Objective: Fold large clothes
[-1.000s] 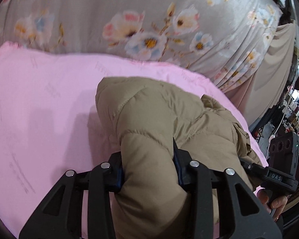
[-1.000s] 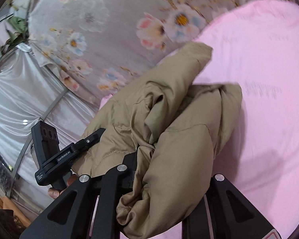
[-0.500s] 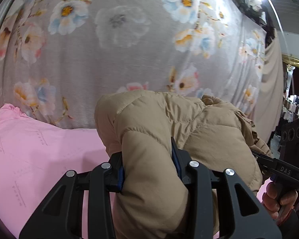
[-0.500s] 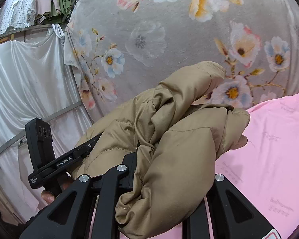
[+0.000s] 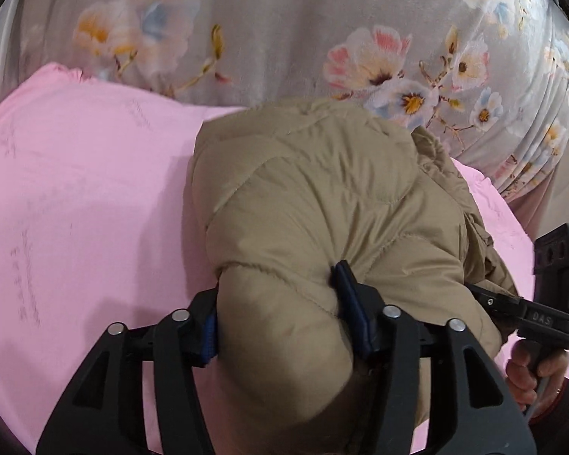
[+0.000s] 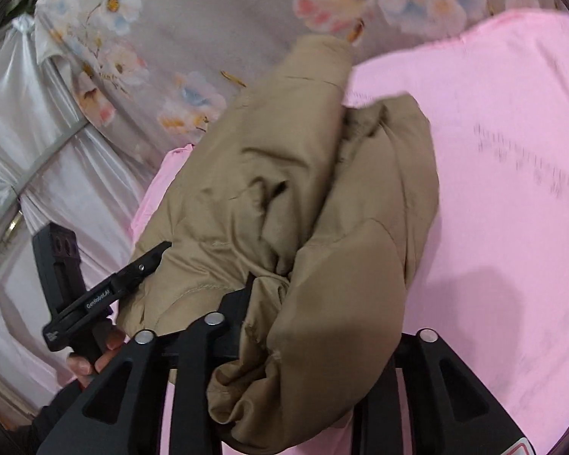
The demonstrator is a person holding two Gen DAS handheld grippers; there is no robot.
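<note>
Both claws carry the same thing. Our left gripper (image 5: 278, 322) has a thick roll of one tan puffer jacket (image 5: 322, 204) between its two black fingers, whose blue ribbed pads (image 5: 208, 335) press into the padding on each side even as the jaws ease apart. Our right gripper (image 6: 318, 322) has a second bunch of that jacket (image 6: 303, 197) between its jaws, which are also easing apart; the left finger (image 6: 242, 303) touches the cloth, while the other is hidden under the fabric, so we cannot tell how firmly it pinches.

We count one jacket. It is quilted, with stitched seams dividing soft, rounded panels, and its matte shell is creased and crumpled into a bulky folded bundle. It sits low over a smooth pink sheet (image 5: 76, 208), a flat cloth printed with faint grey lettering, and casts a soft shadow there.

Each wrist view shows the opposite gripper from the side: a black handle with a boxy camera block, held by a hand, the right hand (image 5: 531, 367) in one view and the left hand (image 6: 95, 356) in the other.

Behind the sheet hangs one grey curtain (image 5: 284, 19) with a velvety look, printed with pink, white and blue flowers. Beside it, shiny silver-white satin drapes (image 6: 22, 151) fall in long folds.
</note>
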